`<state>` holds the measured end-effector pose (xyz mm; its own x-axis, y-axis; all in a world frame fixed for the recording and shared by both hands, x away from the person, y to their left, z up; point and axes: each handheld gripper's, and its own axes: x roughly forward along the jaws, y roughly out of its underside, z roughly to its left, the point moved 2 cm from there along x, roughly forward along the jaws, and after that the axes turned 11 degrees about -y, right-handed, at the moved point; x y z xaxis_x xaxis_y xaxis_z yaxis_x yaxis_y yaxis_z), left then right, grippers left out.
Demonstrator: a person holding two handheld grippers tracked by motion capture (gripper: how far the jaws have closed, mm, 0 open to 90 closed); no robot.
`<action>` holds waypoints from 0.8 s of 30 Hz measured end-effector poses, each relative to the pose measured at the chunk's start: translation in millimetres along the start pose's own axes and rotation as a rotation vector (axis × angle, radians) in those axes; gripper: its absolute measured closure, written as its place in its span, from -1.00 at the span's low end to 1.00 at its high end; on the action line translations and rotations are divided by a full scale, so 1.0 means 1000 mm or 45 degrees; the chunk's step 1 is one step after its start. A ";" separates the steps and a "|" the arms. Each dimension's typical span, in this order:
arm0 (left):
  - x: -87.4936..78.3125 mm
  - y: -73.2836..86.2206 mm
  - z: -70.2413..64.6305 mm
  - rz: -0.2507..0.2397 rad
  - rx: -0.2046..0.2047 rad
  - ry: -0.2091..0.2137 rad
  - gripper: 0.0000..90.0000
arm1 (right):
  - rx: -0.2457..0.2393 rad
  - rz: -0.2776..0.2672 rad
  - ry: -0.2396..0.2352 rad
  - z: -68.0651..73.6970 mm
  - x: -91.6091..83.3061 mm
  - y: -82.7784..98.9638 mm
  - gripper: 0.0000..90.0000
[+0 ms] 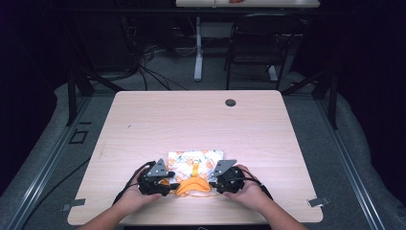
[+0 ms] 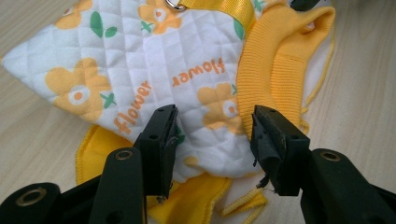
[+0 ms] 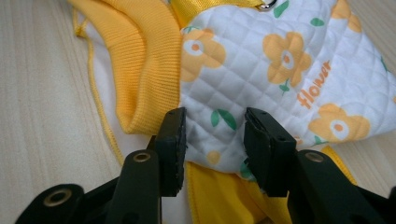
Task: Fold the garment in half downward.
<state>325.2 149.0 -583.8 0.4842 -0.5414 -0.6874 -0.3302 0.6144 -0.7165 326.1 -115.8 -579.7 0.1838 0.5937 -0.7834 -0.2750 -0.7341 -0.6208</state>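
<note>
black grippers [image 1: 154, 182] with grey three-cornered plates, brass-ringed screw holes, black cables; bare forearms.

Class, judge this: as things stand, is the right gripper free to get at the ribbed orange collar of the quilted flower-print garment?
Probably yes: the right gripper stands open over the quilted panel, and the ribbed orange collar lies uncovered just beside its jaws.

"flower" in orange letters, repeated on the quilted floral garment [image 2: 140, 60]

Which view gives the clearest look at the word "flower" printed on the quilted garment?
The left gripper view: "flower" appears twice on the quilted garment, large and legible. The right gripper view shows one print; in the high view the garment is too small to read.
</note>
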 end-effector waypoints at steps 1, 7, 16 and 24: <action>0.000 0.000 0.000 -0.003 -0.010 0.004 0.12 | 0.001 -0.005 0.003 0.000 0.000 0.000 0.29; -0.002 0.003 -0.003 -0.026 -0.045 0.004 0.12 | 0.028 -0.022 -0.005 0.000 -0.004 0.000 0.24; -0.009 -0.001 0.000 -0.064 -0.073 -0.012 0.14 | 0.034 -0.059 0.003 0.004 -0.013 -0.002 0.22; -0.013 -0.004 0.005 -0.072 -0.084 -0.021 0.13 | 0.056 -0.106 -0.002 0.006 -0.017 -0.004 0.20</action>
<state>324.2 156.5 -571.0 0.5169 -0.5640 -0.6440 -0.3544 0.5438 -0.7607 318.1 -121.3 -563.5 0.2059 0.6527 -0.7291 -0.3004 -0.6669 -0.6819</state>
